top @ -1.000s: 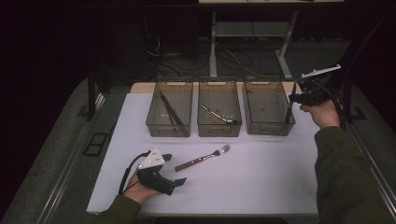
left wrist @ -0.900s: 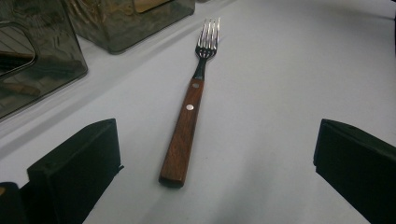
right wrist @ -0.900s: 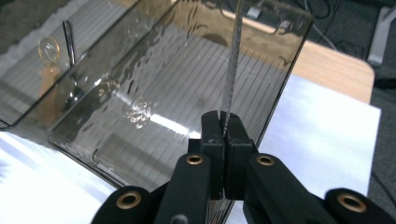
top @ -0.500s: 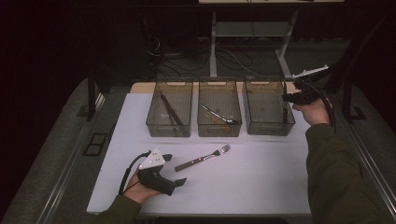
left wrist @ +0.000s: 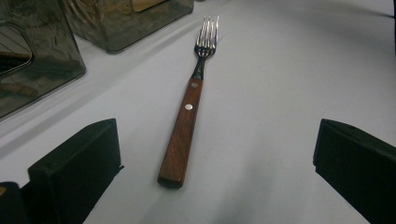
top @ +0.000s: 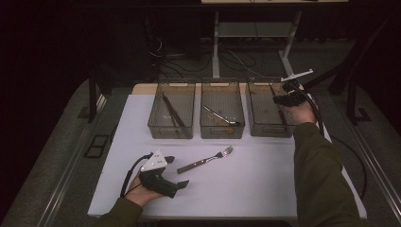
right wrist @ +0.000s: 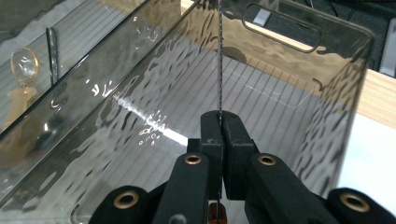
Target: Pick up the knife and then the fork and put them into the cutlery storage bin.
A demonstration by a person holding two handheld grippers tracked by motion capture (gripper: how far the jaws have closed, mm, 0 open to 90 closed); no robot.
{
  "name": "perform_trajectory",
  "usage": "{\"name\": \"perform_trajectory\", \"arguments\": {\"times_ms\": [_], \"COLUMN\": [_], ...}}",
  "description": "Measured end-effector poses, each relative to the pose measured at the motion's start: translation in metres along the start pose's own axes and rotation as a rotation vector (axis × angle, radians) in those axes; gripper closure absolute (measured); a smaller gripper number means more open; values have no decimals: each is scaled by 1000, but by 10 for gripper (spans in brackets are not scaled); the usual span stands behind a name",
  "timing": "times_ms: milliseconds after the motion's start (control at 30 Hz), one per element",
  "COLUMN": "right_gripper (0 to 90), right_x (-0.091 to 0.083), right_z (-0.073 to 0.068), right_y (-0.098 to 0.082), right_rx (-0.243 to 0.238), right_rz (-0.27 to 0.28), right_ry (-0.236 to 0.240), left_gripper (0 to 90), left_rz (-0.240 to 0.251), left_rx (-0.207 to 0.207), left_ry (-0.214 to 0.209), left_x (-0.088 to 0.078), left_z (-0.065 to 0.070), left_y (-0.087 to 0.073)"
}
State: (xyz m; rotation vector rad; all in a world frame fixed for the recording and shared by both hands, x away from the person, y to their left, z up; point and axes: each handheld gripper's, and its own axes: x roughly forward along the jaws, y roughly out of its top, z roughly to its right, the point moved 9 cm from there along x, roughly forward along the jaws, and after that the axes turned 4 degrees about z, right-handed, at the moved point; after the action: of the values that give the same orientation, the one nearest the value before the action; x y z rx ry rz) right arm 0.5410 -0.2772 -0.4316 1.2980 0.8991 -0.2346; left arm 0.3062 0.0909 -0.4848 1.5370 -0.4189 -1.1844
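- Left gripper [top: 182, 184] low at lower left of the high view, lying near the table [top: 265, 189], jaws spread wide, holding nothing.
- Right gripper [right wrist: 219, 122] raised at upper right over the right-hand bin [top: 266, 111], jaws closed on a thin serrated blade [right wrist: 219, 56] that runs up the frame.
- Count: three clear bins, one fork [left wrist: 187, 112].
- Fork lies on the table between the left jaws, handle toward the gripper, tines toward the upper frame.
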Motion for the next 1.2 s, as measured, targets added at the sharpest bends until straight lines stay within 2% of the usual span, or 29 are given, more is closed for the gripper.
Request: {"name": "perform_trajectory", "arguments": {"times_ms": [100,167,300,367,533,667,867,1033,1200], "right_gripper": [863,814,742,708,551,434,316,249,190], "right_x": [5,8,7,4,-10,-25,-49,-63,-72], "right_z": [-2,-2,-4,-6,-12,-19,-34,-47,-59], "right_y": [-3,-6,-9,-11,-17,-24,-38,-56,-80], "right_rx": [5,2,17,28,84,84,83,86,92], "right_rz": [-15,-32,-19,-13,60,118,186,229,249], "right_ry": [7,0,5,22,75,115,167,174,172], "left_gripper": [0,0,0,0,0,0,0,0,0], "left_rz": [0,2,0,-3,-8,-10,-8,-15,-13], "left_rx": [1,1,3,5,11,7,3,11,11], "left_ry": [-2,-2,-3,-4,-4,-1,0,-4,-10], "left_x": [0,1,1,1,1,1,2,1,2], "left_z": [0,1,1,0,0,0,0,0,1], "left_y": [0,0,0,0,0,-1,-1,-1,-1]}}
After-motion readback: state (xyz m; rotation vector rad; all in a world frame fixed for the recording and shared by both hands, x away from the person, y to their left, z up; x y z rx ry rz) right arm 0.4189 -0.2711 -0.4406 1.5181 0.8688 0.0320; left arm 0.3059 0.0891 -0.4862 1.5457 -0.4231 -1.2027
